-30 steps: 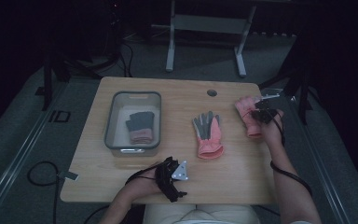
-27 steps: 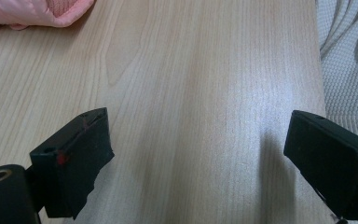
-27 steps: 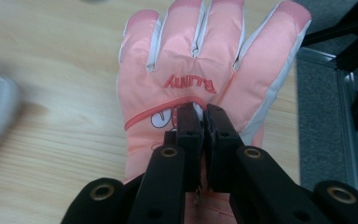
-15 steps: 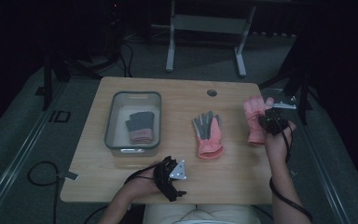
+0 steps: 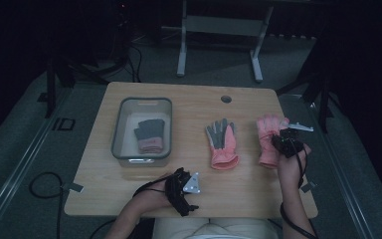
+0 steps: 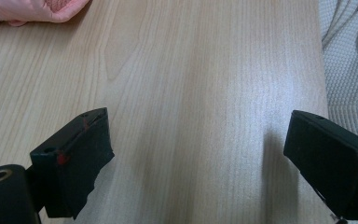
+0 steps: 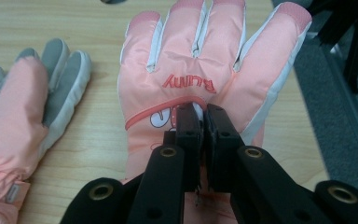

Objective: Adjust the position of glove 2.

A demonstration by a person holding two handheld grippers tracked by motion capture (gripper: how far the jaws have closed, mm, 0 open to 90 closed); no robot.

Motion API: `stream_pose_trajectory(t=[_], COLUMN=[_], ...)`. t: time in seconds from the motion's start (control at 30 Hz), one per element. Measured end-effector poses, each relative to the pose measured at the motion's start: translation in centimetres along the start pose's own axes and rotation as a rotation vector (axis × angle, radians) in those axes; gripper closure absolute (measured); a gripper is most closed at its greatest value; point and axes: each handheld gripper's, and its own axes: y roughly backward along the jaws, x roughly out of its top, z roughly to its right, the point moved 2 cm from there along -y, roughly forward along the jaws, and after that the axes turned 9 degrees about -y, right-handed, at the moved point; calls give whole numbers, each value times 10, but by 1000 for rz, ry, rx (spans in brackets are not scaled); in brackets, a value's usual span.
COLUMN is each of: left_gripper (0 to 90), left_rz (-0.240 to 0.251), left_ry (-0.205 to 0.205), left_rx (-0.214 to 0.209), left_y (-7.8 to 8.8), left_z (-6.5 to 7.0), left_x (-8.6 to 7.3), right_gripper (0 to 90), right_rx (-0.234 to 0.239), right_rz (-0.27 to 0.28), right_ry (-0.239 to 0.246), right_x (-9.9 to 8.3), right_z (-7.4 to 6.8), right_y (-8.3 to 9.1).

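Two pink gloves now lie out on the tabletop [image 5: 189,102], and the one in my right tongs [image 5: 284,143] has travelled: a second ago I had it near the far right corner, and since then I have dragged it toward me and a little inward, so it sits just beside the other pink glove [image 5: 223,141], fingers pointing away from me. The grey bin [image 5: 121,130] at the left has kept its place with a dark glove [image 5: 150,135] inside. My right tongs are clenched on the pink glove [image 7: 200,74], pinching a fold of fabric just below its printed lettering. My left tongs [image 5: 183,191] have not stirred; they rest near my edge, jaws released with bare wood between them. I judge the pair is nearly matched up, ready to be set down or carried on to the bin.
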Motion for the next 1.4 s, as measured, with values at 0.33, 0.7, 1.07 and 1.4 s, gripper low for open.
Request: stream_pose_trajectory(t=[0.33, 0.7, 1.07, 1.4], left_gripper=[69, 69, 70, 71], left_rz=[8, 4, 13, 4], left_ry=[9, 15, 6, 13], left_rx=[18, 16, 18, 20], left_y=[2, 2, 2, 3], left_z=[-1, -3, -5, -4], left_x=[0, -1, 0, -2], right_gripper=[834, 732, 652, 642], right_rx=[9, 83, 189, 141], right_rz=[-88, -79, -102, -137], right_ry=[-10, 81, 192, 249], right_x=[-21, -9, -1, -21], right_z=[-1, 5, 13, 10], right_y=[-38, -27, -18, -44])
